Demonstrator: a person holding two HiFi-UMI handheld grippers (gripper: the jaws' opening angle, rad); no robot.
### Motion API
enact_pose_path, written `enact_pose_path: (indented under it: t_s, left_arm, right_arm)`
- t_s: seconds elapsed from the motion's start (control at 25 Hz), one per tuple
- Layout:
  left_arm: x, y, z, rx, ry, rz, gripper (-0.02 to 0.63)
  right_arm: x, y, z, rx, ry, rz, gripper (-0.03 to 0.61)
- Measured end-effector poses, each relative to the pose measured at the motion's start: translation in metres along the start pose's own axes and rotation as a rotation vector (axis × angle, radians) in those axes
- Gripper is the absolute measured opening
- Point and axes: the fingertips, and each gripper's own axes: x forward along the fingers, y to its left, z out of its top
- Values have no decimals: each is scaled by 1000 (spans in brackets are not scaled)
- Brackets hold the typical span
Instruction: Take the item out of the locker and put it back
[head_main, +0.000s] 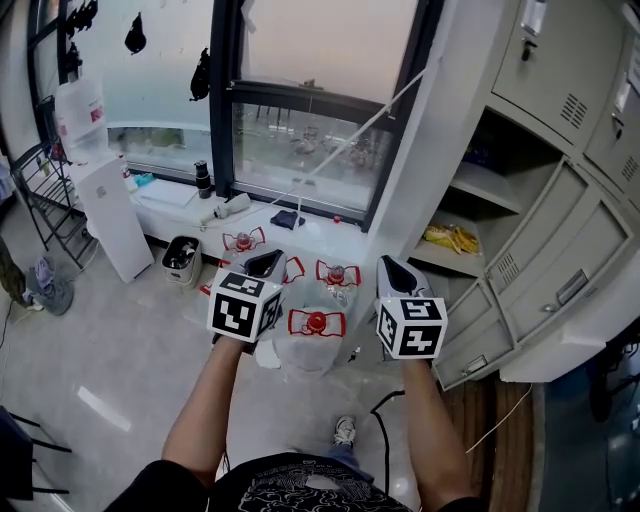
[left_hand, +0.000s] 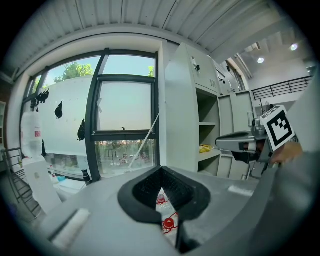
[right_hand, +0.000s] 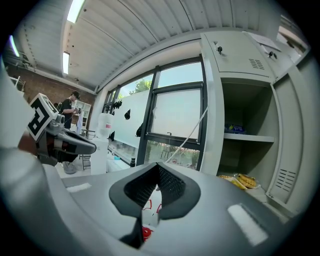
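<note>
Yellow crinkled snack packet (head_main: 450, 238), laid flat on the lower shelf (head_main: 425, 258) of the open locker (head_main: 535, 235), well apart from both tongs. The left tongs (head_main: 265, 262) and right tongs (head_main: 392, 268) are held side by side, closed tight, nothing gripped.

matt grey painted metal locker (head_main: 560, 270), glossy yellow plastic packet (head_main: 450, 238), smooth pale floor (head_main: 120, 360)

I see the open locker (head_main: 500, 215) with two shelves. The lower shelf (head_main: 432, 259) carries a yellow packet (head_main: 448, 238), and the upper shelf (head_main: 488, 186) carries a dark blue packet (right_hand: 235, 129). On the floor (head_main: 110, 350) stand clear jugs with red caps (head_main: 316, 322) — near them, a small bin (head_main: 181, 260).
</note>
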Motion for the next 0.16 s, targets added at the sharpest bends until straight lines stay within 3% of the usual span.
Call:
enact_pose_path:
  t_s: [0.16]
  left_arm:
    - [-3,2,0,6,-1,3,0]
  right_arm:
    - [-2,3,1,0,0,0,26]
